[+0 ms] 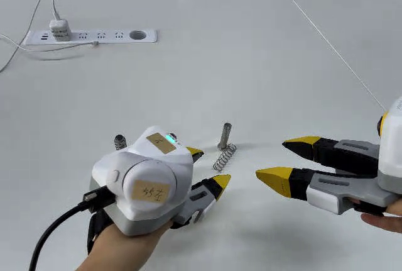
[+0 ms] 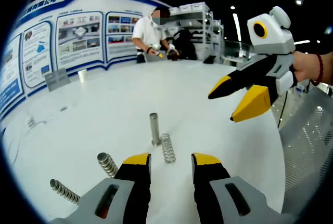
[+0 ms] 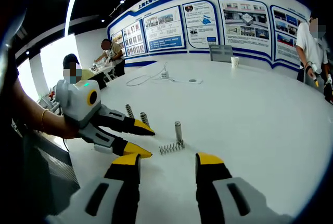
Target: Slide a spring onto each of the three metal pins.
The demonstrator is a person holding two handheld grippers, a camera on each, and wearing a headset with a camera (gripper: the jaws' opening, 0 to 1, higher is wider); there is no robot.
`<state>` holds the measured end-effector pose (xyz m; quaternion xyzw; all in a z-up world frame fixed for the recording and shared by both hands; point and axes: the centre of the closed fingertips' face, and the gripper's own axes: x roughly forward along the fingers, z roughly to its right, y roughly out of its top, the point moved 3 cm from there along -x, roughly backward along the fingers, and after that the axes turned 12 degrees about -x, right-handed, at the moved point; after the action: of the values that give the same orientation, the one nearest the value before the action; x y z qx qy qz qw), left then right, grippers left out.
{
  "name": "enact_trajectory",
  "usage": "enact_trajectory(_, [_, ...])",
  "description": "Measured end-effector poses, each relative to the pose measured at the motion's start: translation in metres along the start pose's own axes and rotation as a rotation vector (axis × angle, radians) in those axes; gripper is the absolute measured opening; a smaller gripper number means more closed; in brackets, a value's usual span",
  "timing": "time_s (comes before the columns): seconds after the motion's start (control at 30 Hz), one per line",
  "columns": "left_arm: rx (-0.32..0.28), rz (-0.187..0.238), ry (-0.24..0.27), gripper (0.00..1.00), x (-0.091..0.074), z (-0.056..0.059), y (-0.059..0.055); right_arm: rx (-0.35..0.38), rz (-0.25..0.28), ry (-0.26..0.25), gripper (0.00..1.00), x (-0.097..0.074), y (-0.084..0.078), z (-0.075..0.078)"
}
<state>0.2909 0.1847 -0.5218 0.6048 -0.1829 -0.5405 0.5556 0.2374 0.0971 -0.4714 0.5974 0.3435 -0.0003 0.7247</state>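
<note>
Tape labels [image 1: 151,192] on left gripper [image 1: 210,166], wall posters [image 3: 244,18]: illegible.

In the head view, the left gripper [image 1: 212,166] hides all but the top of one pin [image 1: 171,136] at 12 o'clock of its housing. The right gripper [image 1: 272,159] is cut off by the picture's edge at 3 o'clock. In the left gripper view, the print on the wall posters [image 2: 78,31] is too small to read.

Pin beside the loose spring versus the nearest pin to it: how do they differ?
The bare pin shows smooth metal along its length; the neighbour pin is wrapped in a spring. The bare pin has a loose spring lying by its base; the neighbour pin has none. Both stand upright.
</note>
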Motion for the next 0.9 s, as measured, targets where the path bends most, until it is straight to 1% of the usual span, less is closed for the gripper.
enact_trajectory(0.1, [-0.015,-0.003,0.005,0.30,0.006,-0.001,-0.001,0.006,-0.002,-0.003,0.43,-0.001,-0.001,0.001])
enact_trajectory(0.2, [-0.012,-0.008,0.012,0.28,0.011,-0.002,-0.003,0.001,-0.006,-0.007,0.42,-0.002,-0.001,0.001])
enact_trajectory(0.3, [-0.027,-0.017,0.016,0.27,0.015,-0.003,-0.005,0.011,-0.006,-0.013,0.41,-0.002,0.000,0.002])
enact_trajectory(0.43, [-0.024,-0.019,0.022,0.24,0.020,-0.003,-0.007,0.016,0.001,-0.014,0.40,-0.002,0.002,0.002])
enact_trajectory(0.53, [-0.020,-0.030,0.031,0.22,0.024,-0.005,-0.009,0.012,0.001,-0.017,0.40,-0.001,0.003,0.001])
enact_trajectory(0.63, [-0.021,-0.048,0.035,0.19,0.027,-0.005,-0.012,0.013,0.006,-0.022,0.39,0.000,0.004,0.001])
enact_trajectory(0.73, [-0.013,-0.058,0.040,0.17,0.028,-0.005,-0.014,0.026,0.015,-0.024,0.37,0.001,0.005,0.000])
enact_trajectory(0.9, [-0.011,-0.052,0.043,0.14,0.028,-0.005,-0.013,0.033,0.022,-0.024,0.37,0.003,0.007,-0.001])
